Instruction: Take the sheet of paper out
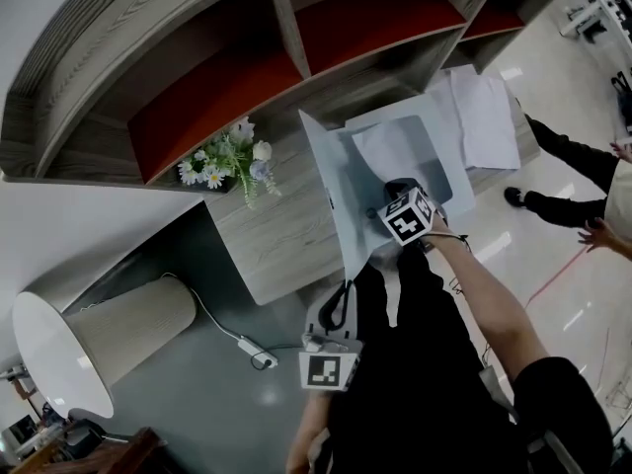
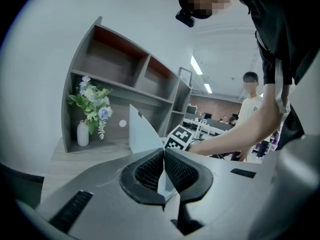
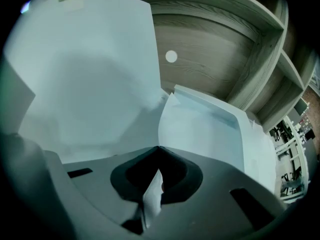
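Observation:
An open pale blue folder [image 1: 449, 181] lies on the wooden desk [image 1: 267, 235]. Its cover [image 1: 331, 191] stands raised, and my left gripper [image 1: 346, 276] is shut on the cover's near edge; in the left gripper view the thin flap [image 2: 142, 131] runs between the closed pads [image 2: 150, 171]. A white sheet of paper [image 1: 395, 146] lies inside the folder. My right gripper [image 1: 397, 188] points down into the folder and is shut on the sheet's near edge. In the right gripper view the sheet [image 3: 200, 129] rises from the jaws, with the lifted cover [image 3: 85, 74] on the left.
More white sheets [image 1: 484, 117] lie on the desk beyond the folder. A vase of flowers [image 1: 229, 156] stands left of the folder, under red-backed shelves [image 1: 212, 92]. A lamp [image 1: 89, 349] and a cable [image 1: 252, 349] are on the floor; a person [image 1: 573, 181] stands at the right.

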A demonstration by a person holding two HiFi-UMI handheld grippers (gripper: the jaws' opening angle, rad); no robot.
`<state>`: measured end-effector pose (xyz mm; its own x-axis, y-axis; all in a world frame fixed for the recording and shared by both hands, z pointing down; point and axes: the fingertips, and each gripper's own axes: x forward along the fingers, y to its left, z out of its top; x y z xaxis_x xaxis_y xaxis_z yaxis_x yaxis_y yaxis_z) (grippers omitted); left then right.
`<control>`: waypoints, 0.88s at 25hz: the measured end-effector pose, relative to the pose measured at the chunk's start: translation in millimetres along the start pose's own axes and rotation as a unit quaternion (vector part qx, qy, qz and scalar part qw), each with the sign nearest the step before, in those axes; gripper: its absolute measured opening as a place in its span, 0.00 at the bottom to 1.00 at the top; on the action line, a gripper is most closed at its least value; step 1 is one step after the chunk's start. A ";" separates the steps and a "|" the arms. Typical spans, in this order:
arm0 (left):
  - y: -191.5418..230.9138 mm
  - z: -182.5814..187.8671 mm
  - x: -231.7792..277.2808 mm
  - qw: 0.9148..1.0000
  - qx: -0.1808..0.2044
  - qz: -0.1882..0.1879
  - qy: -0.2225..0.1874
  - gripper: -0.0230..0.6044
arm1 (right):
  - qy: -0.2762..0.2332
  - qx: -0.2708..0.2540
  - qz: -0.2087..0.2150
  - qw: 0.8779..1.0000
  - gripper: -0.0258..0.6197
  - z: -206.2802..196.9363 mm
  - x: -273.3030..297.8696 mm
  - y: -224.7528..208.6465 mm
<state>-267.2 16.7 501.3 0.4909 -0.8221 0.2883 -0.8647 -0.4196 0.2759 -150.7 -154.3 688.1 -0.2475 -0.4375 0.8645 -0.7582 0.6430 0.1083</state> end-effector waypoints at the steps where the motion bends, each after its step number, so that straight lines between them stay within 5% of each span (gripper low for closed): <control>1: -0.5 0.6 0.3 1.000 0.001 -0.003 -0.001 0.06 | -0.004 0.003 0.001 1.000 0.06 1.8 -3.8 0.5; 22: -25.2 9.1 17.5 0.999 0.034 -0.029 -0.001 0.06 | -0.125 0.110 0.032 0.985 0.06 30.4 -95.0 -14.9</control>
<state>-237.8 9.4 491.0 0.5406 -0.7961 0.2719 -0.8399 -0.4923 0.2285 -134.2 -141.4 589.5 -0.4200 -0.5591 0.7149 -0.8417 0.5346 -0.0763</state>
